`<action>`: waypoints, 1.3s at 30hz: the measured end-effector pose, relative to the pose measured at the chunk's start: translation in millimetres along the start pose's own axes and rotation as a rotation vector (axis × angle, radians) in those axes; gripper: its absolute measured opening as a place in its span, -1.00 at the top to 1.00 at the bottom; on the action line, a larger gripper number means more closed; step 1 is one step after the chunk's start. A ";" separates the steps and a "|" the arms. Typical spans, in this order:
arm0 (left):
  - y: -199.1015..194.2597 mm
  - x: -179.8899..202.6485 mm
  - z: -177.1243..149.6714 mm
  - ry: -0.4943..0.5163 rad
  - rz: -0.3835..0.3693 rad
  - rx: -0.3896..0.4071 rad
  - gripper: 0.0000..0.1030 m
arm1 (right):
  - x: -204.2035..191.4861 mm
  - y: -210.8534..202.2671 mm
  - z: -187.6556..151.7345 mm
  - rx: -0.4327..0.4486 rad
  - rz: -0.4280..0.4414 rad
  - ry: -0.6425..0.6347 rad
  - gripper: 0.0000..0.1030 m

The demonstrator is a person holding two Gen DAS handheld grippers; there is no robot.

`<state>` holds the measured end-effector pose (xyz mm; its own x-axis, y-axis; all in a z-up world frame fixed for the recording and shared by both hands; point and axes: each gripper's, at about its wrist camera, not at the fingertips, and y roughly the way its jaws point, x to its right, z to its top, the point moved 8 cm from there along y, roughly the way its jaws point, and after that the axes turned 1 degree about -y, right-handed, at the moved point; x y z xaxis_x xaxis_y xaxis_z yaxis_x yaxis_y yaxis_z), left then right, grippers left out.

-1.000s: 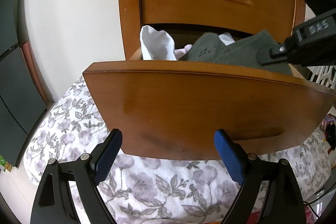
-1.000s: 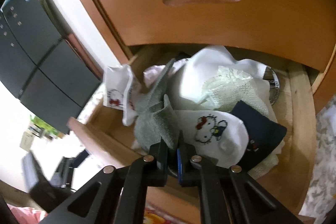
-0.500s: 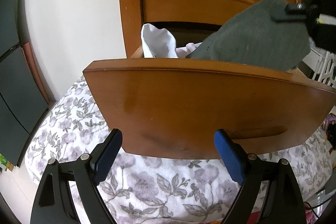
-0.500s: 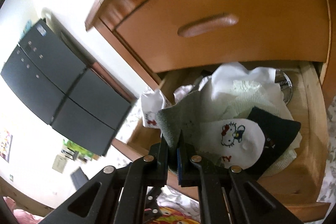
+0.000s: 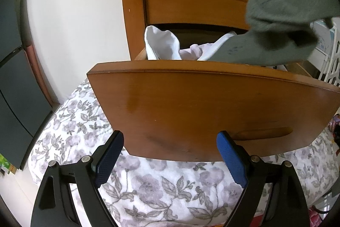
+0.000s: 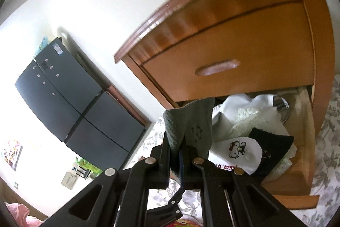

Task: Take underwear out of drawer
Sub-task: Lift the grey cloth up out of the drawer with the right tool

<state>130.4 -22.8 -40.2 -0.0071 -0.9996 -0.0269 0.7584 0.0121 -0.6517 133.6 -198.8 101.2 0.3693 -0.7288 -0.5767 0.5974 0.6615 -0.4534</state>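
Note:
My right gripper point(image 6: 175, 148) is shut on a grey piece of underwear point(image 6: 191, 120), which hangs lifted above the open lower drawer point(image 6: 306, 142). In the left wrist view the same grey underwear point(image 5: 282, 14) floats at the upper right, its lower end still at the drawer's rim. My left gripper point(image 5: 170, 137) stands open and low in front of the drawer front point(image 5: 201, 103), with nothing pinched. Inside the drawer lie a white cartoon-cat garment point(image 6: 238, 150), a black one point(image 6: 274, 146) and other white pieces point(image 5: 161, 44).
The shut upper drawer point(image 6: 233, 52) sits just above the open one. Floral bedding point(image 5: 148, 184) lies under and around the drawer front. A dark cabinet point(image 6: 63, 95) stands to the left by the wall. A white basket point(image 5: 333, 56) is at the right edge.
My right gripper rose and drew back with the grey underwear, pulling it up out of the pile. The left gripper and the drawer stayed still.

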 end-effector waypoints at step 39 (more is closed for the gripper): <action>-18.9 0.1 1.2 0.017 0.077 0.086 -0.74 | -86.7 -223.5 -8.9 0.332 -0.101 -0.169 0.88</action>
<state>116.8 -23.2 -27.0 0.0428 -0.9953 -0.0874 0.8102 0.0858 -0.5798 -38.2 -281.8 246.5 0.3919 -0.8247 -0.4079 0.8245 0.5115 -0.2420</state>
